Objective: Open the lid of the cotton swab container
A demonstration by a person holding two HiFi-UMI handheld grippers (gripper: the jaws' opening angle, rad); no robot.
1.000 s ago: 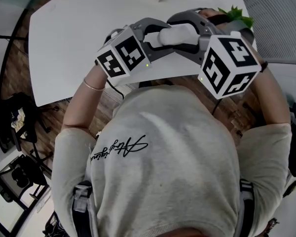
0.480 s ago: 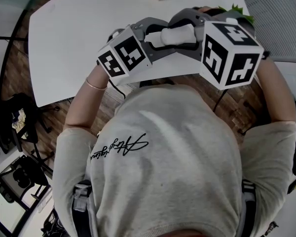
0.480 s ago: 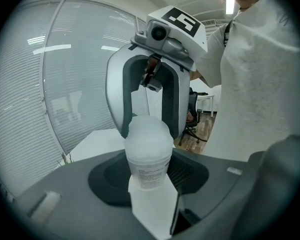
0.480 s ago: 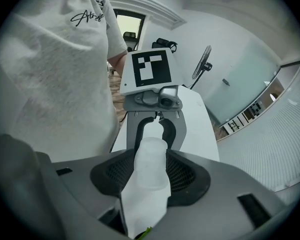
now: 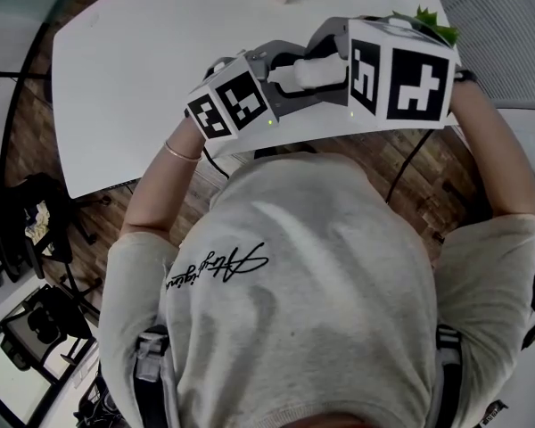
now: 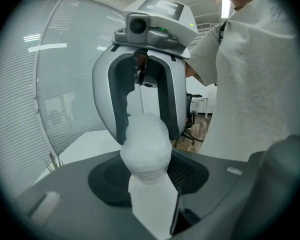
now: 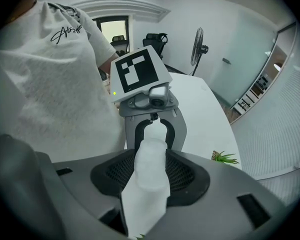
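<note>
The head view looks steeply down from above the person's grey shirt [image 5: 294, 266], which fills the lower frame, with the white table [image 5: 134, 69] farther off across the top; the left gripper view looks along its jaws, very close, at the right view's camera [image 6: 137, 24] at upper centre; the right gripper view faces back at the left view's camera [image 7: 157, 91]; both share the white container [image 6: 145, 149] at lower centre, the shirt and the table

Cotton swab container [image 5: 314, 71] of frosted, translucent white plastic, table [image 5: 134, 61] top smooth, matt white, floor [image 5: 31, 119] of brown wood planks, shirt [image 5: 303, 275] of soft grey knit cloth, bracelet [image 5: 180, 152] thin, shiny metal.
</note>
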